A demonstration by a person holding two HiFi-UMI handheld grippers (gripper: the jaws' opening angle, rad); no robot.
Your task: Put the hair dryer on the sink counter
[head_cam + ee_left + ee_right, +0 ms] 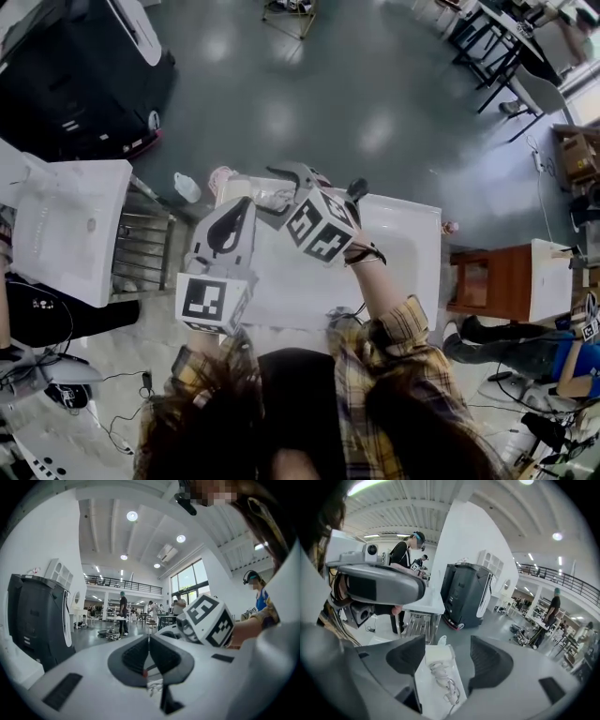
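Observation:
A white hair dryer (438, 655) with its coiled cord (446, 687) lies on the white sink counter (425, 704); in the head view the hair dryer (269, 197) rests at the counter's (403, 258) far left corner. My right gripper (449, 657) is open, held above the counter with the dryer showing between its jaws, apart from both. In the head view the right gripper (314, 178) hovers over that corner. My left gripper (149, 652) is shut with nothing between its pads; in the head view the left gripper (242, 211) hangs just left of the dryer.
A black machine (80, 80) stands at the far left on the grey floor. Another white sink unit (70, 225) and a metal rack (145, 244) sit left of the counter. A spray bottle (187, 187) stands by its corner. A brown cabinet (492, 281) is to the right.

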